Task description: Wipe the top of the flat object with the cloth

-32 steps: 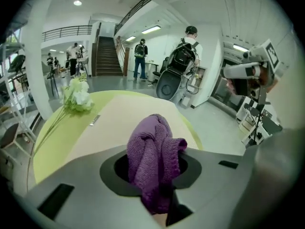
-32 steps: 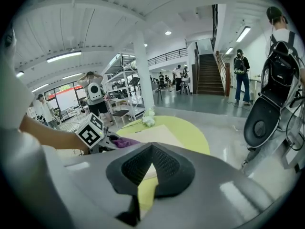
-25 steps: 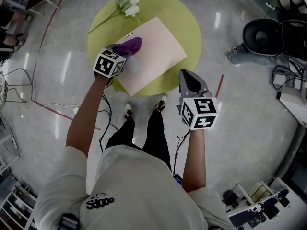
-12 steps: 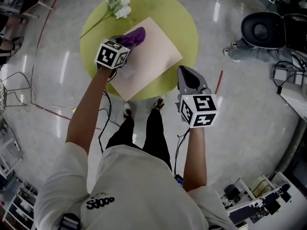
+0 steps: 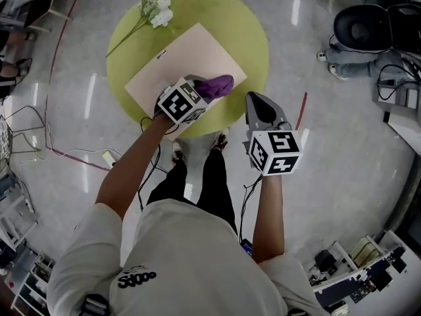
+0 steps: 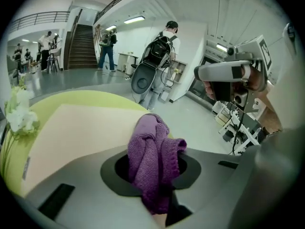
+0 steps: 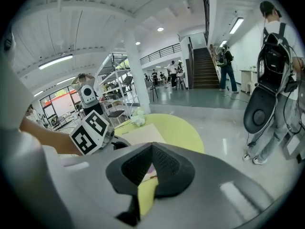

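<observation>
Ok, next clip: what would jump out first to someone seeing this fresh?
The purple knitted cloth clamped in the left gripper, at the near right edge of the beige flat rectangular board. That board lies on a round lime-green table, white flower sprig at its far left. The right gripper hangs shut and empty off the table.

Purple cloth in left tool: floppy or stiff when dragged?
Probably floppy: the purple cloth bunches in folds where the left tool pinches it. Likely light, being a small knit. Its coarse weave may drag rather than slip on the beige board.
</observation>
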Tool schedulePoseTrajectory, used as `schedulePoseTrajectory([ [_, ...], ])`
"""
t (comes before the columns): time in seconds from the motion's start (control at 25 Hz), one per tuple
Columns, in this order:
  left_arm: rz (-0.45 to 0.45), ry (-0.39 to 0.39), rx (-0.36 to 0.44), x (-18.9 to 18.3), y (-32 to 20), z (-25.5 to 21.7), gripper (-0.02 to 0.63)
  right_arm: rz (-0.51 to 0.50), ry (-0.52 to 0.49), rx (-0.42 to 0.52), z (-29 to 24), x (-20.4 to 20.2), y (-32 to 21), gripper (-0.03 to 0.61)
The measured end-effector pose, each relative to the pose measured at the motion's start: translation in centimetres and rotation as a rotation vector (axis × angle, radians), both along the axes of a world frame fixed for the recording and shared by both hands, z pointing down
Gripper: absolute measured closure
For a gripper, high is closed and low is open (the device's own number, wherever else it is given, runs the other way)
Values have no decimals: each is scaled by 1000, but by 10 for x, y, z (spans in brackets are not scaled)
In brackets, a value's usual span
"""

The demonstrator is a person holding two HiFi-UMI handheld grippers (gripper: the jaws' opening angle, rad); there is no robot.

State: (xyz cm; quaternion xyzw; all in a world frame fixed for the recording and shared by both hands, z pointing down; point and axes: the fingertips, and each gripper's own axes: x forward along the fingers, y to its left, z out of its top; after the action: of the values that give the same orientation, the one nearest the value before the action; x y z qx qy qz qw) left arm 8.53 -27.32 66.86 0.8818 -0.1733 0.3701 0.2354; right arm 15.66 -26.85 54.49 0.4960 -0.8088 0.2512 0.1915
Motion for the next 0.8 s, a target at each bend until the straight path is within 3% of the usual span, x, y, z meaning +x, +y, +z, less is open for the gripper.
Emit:
schedulePoseTrajectory([
  [0.24, 10, -18, -21, 27, -20, 5, 518, 35, -30, -3, 0, 15, -1, 569],
  [0.52, -145, -40, -20, 16, -75, 6, 518, 43, -66, -15, -2, 35, -3, 569],
  [0.8, -338, -47, -32, -24, -128, 8, 518, -26, -96, -19, -5, 37, -32, 569],
])
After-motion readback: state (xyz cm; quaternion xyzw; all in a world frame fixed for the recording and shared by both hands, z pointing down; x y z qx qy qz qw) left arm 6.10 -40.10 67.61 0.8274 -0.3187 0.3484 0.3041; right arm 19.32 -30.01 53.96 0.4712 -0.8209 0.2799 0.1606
